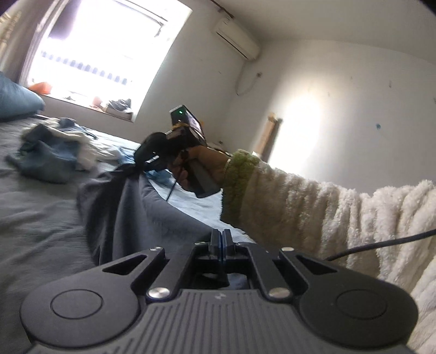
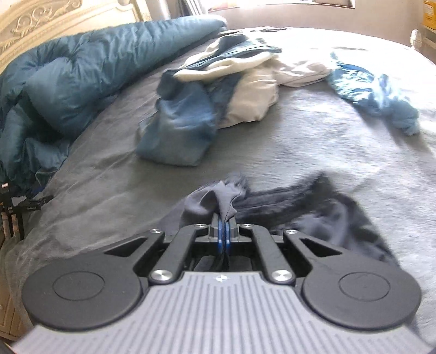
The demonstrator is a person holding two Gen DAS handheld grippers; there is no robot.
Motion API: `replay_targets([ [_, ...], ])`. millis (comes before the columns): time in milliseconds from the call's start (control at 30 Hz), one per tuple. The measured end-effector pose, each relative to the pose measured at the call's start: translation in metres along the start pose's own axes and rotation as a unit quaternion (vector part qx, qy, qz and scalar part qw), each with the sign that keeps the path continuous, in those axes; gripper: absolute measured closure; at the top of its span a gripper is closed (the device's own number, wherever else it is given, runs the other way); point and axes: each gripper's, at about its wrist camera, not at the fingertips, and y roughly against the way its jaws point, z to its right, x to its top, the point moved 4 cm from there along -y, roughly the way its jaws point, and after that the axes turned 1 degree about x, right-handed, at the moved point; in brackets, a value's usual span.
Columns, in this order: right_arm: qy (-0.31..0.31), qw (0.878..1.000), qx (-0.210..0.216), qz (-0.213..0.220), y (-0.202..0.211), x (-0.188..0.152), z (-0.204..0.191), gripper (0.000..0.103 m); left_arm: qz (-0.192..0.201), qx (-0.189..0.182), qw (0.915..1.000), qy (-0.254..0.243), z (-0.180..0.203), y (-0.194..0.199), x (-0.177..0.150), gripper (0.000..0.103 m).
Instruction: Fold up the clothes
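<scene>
Though bunched — navy garment (image 2: 327, 212) inside right hand-held gripper (image 2: 223, 227)

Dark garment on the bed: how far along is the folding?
Nothing looks folded yet. In hand: the dark garment is pinched by the right hand-held gripper and seemingly by the left hand-held gripper, both shut. Left: the heap of blue and white clothes and a blue piece lie crumpled.

At upper left a large window (image 1: 109, 51) gives strong light. An air conditioner (image 1: 236, 38) hangs on the white wall (image 1: 340, 95). A carved headboard (image 2: 54, 19) stands upper left.
</scene>
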Motion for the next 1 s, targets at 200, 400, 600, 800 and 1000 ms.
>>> replay_targets([
  [200, -0.020, 1.000, 0.000, 0.011, 0.010, 0.000, 0.059, 0.102, -0.025, -0.036, 0.9990, -0.012, 0.016, -0.055, 0.004, 0.101],
  [400, -0.052, 0.999, 0.003, 0.001, -0.002, -0.011, 0.111, 0.101, -0.056, -0.049, 0.9971, -0.018, 0.020, -0.103, -0.003, 0.101],
  [600, -0.099, 0.995, 0.029, 0.012, 0.023, -0.044, 0.139, 0.083, -0.080, -0.032, 0.9962, -0.010, 0.010, -0.126, 0.001, 0.101],
  [800, -0.109, 0.989, 0.029, 0.091, 0.110, -0.084, 0.160, 0.059, -0.097, -0.023, 0.9950, -0.009, 0.008, -0.131, 0.021, 0.101],
  [1000, -0.110, 0.978, 0.014, 0.179, 0.225, -0.166, 0.164, 0.053, -0.116, -0.041, 0.9922, 0.017, 0.033, -0.141, 0.030, 0.101],
])
